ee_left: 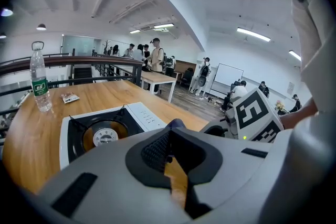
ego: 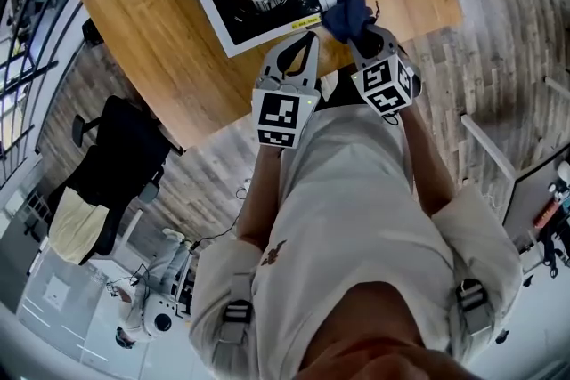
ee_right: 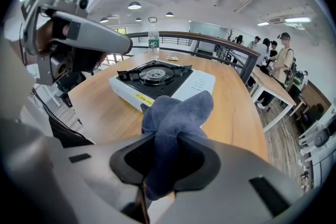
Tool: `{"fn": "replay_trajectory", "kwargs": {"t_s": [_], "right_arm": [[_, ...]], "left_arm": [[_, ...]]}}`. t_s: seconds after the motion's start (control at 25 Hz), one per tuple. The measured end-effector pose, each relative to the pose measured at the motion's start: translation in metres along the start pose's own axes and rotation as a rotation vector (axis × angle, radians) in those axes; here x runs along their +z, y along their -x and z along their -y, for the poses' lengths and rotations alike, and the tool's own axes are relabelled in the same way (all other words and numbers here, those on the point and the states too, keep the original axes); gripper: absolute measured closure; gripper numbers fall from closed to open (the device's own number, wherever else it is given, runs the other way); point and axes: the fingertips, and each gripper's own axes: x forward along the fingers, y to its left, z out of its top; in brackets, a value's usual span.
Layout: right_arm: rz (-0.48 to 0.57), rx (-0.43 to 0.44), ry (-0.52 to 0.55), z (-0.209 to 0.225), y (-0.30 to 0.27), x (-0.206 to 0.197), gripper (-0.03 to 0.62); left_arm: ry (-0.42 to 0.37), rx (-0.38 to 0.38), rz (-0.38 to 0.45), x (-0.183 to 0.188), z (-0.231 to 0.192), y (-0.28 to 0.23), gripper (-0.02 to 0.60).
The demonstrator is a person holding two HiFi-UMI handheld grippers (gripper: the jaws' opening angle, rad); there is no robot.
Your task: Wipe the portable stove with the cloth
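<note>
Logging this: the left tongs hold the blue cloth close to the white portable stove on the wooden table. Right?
No. The blue cloth is clamped in the right tongs, not the left, as the right gripper view shows. It is close to the white portable stove on the wooden table.

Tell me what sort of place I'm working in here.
Probably an open-plan office or lab, not a kitchen: a wooden table as the workbench, a whiteboard, an office chair, and people standing about.
</note>
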Motion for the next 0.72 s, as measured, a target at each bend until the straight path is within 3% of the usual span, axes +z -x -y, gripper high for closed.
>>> {"fn": "replay_trajectory", "kwargs": {"t_s": [0.44,0.72], "right_arm": [[-0.072,0.024,-0.033,-0.037,0.031,-0.023,0.488],[-0.102,0.054,-0.031,-0.042,0.038,-0.033,0.488]], "left_arm": [[-0.042,-0.101,-0.019,-0.007,0.005,-0.005,0.561],[-0.059,-0.115,-0.025,-0.011,0.013,-0.006,0.561]]}}
